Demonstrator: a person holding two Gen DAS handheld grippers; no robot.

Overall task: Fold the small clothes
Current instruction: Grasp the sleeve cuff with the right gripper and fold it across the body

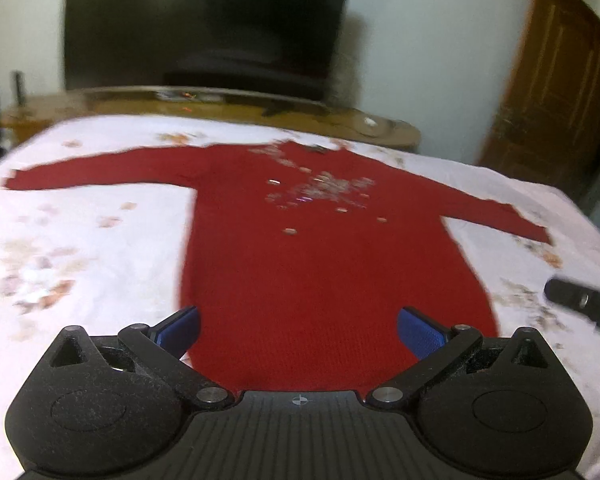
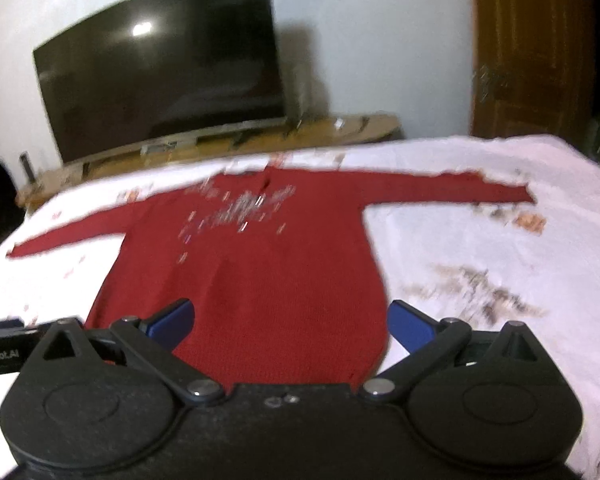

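**Red sweater spread flat, both grippers hovering wide at its hem**

A red sweater [image 1: 312, 272] lies face up on a white sheet [image 1: 100, 264] printed with faint brownish flowers, its hem toward the near side and its neck at the far side. Both sleeves stretch straight out, one to the left and one to the right. A scatter of shiny sequins [image 1: 320, 192] covers the chest.

The left gripper [image 1: 299, 330] sits above the near hem with its blue fingers [image 1: 180, 330] spread wide apart, holding nothing. The right gripper [image 2: 290, 326] is above the hem too, toward its right corner; its blue fingers [image 2: 410, 326] are likewise spread and empty. From the left wrist view, part of the right gripper shows as a dark shape at the right edge, over the sheet just beside the sweater.

Beyond the far edge of the sheet stands a large dark television [image 2: 160, 72] on a low wooden stand [image 2: 340, 128]. A brown wooden door [image 1: 548, 80] is at the far right. Both views are blurred.
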